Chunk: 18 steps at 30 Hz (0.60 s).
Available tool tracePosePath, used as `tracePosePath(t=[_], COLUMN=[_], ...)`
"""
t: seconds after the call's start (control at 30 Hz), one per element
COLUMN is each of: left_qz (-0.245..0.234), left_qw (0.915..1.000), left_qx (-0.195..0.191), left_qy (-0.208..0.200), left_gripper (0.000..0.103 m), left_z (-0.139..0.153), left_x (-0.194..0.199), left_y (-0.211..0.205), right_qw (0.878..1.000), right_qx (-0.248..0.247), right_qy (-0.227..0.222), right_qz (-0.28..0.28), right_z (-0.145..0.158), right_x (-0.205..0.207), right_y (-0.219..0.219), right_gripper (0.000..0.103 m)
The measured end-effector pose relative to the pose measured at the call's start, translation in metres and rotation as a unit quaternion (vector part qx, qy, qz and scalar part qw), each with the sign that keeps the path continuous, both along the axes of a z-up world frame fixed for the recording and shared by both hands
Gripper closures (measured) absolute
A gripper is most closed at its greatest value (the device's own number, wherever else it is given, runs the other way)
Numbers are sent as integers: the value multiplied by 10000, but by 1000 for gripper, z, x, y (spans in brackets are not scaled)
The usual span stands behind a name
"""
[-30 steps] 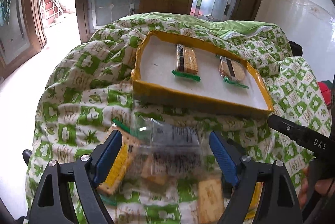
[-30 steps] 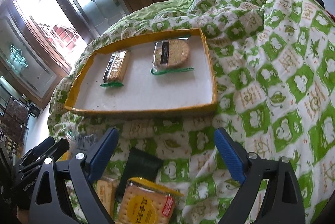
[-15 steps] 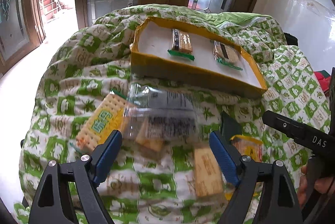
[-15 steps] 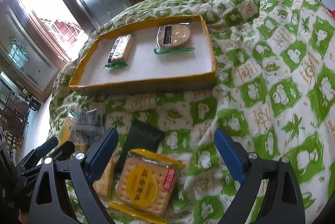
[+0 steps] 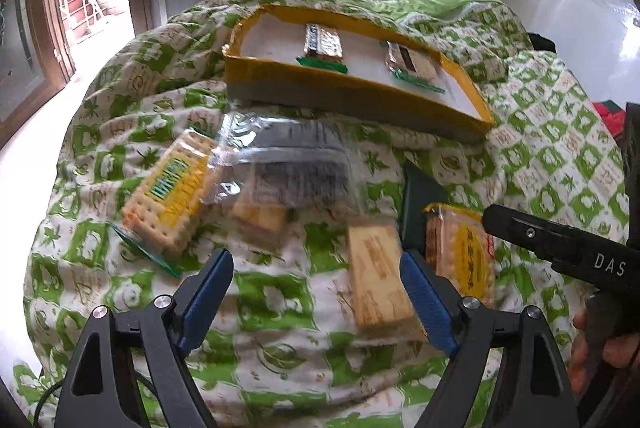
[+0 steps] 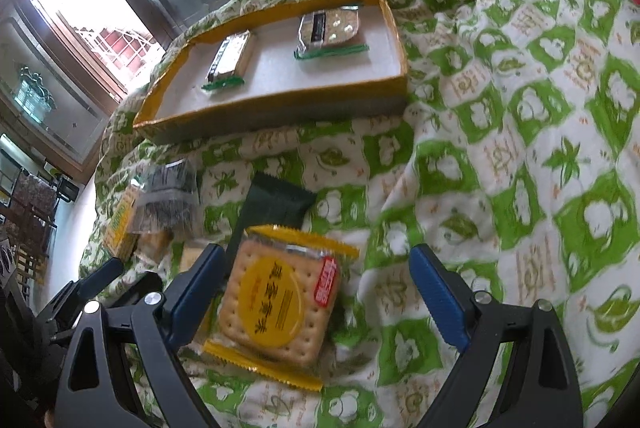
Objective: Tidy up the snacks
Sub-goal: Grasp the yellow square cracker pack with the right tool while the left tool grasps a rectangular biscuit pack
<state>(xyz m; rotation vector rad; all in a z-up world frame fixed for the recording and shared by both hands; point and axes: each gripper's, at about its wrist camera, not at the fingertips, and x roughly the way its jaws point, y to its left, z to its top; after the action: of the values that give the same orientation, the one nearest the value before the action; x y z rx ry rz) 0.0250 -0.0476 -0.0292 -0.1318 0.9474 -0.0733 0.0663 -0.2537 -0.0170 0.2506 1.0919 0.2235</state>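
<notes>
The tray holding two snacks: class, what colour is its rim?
Yellow-orange, around a white floor; the tray shows best in the right wrist view.

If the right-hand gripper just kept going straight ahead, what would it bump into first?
Probably the yellow cracker packet, lying just ahead between the open right gripper jaws, nearer its left finger; depth is hard to judge.
</notes>
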Motion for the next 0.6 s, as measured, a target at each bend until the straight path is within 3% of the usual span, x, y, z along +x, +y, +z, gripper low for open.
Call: tracePosePath(t=[0.47, 0.6], left_qz=[-520, -570], left_qw=[9985, 9982], left_qx=[57, 5], left_qy=[158, 163], left_gripper=[15, 20], left_z=[-14, -16], left_x=[-4, -3], left_y=[-28, -30], right_qw=[9995, 9991], right_qx=[1, 17], right_qy=[256, 344], right_qz=[170, 245], right_z=[-11, -16], right_x=[-6, -5], right_y=[11, 16], right_gripper=[11, 11])
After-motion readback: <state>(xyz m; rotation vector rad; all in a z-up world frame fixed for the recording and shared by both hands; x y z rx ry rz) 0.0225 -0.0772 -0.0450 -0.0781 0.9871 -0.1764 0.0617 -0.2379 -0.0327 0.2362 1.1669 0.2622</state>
